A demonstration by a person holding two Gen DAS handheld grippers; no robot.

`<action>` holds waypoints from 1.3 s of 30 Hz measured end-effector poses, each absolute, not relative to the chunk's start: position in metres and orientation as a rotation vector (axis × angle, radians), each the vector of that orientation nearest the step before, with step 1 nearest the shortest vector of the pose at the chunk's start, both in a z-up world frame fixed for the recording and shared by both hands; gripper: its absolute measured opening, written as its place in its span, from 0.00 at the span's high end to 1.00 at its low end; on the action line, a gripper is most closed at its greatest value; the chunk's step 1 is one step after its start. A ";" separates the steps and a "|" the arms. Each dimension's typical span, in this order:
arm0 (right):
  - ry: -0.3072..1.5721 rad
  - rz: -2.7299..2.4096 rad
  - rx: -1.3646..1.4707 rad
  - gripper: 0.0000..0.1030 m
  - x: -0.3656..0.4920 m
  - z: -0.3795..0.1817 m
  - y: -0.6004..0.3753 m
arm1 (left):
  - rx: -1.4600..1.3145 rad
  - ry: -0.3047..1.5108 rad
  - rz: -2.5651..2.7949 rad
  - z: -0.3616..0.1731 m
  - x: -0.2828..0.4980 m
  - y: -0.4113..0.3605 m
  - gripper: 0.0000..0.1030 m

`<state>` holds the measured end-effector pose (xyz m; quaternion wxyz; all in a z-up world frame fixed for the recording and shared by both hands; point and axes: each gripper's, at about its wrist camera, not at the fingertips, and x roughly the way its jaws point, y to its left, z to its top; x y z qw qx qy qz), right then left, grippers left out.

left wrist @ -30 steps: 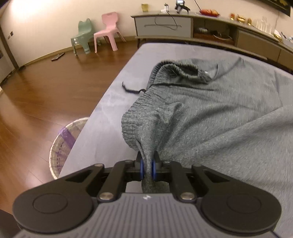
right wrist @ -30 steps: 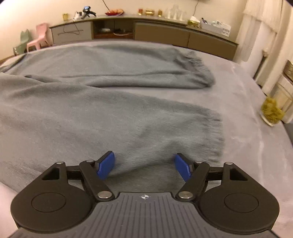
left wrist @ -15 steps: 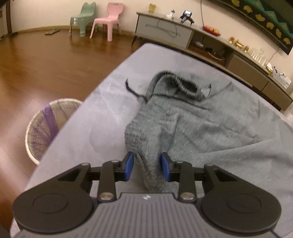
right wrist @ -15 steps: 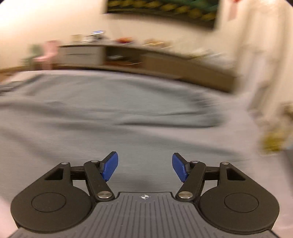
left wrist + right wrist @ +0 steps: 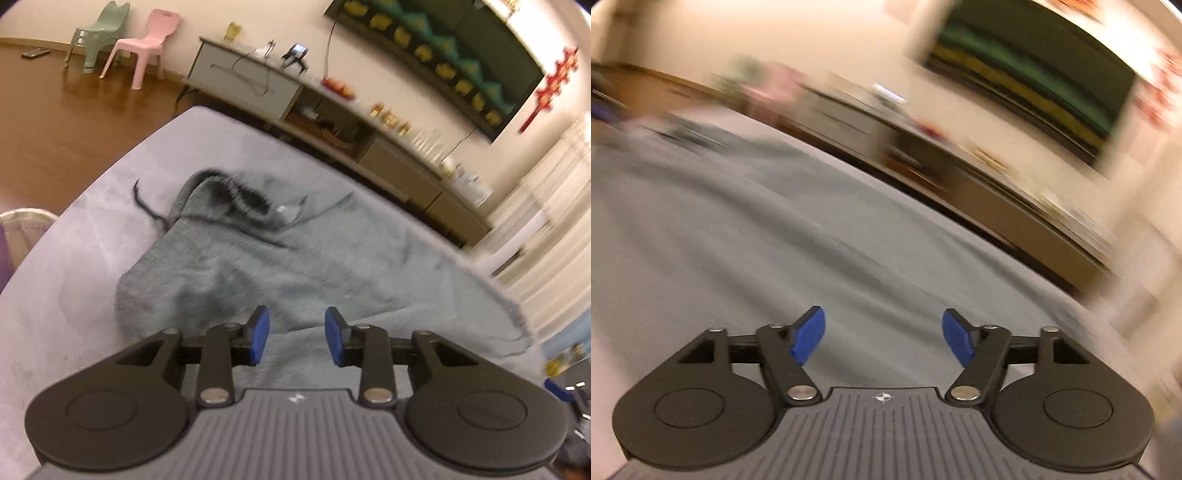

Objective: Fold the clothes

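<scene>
Grey knit sweatpants (image 5: 295,266) lie spread on a grey padded table (image 5: 66,280). Their elastic waistband (image 5: 229,195) with a dark drawstring (image 5: 147,206) sits at the far left end. My left gripper (image 5: 296,336) hovers open above the near edge of the fabric, nothing between its blue pads. In the right wrist view, heavily blurred, the same grey sweatpants (image 5: 775,240) fill the lower half. My right gripper (image 5: 882,338) is wide open above them and holds nothing.
A long sideboard (image 5: 332,110) with small items runs behind the table. A pink chair (image 5: 144,44) and a green chair (image 5: 96,33) stand on the wooden floor at far left. A woven basket (image 5: 18,232) sits on the floor beside the table's left edge.
My left gripper let go of the waistband fold, opened wider and rose, swinging right. The fabric dropped flat. My right gripper stayed open and lifted, swinging fast away from the pant leg.
</scene>
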<state>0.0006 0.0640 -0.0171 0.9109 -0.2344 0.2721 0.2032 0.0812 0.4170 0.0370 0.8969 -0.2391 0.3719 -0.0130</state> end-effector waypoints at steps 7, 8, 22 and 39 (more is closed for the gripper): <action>0.407 0.876 -0.554 0.19 -0.049 -0.010 0.285 | -0.593 0.582 0.061 0.066 0.041 0.464 0.68; 0.420 0.897 -0.561 0.19 -0.047 -0.013 0.307 | -0.617 0.579 0.078 0.064 0.035 0.473 0.68; 0.957 0.891 0.392 0.96 0.088 -0.017 0.302 | -0.659 0.638 0.021 0.009 0.048 0.495 0.47; 1.120 0.880 0.726 0.72 0.101 -0.046 0.248 | -0.769 0.598 -0.045 0.018 0.030 0.489 0.68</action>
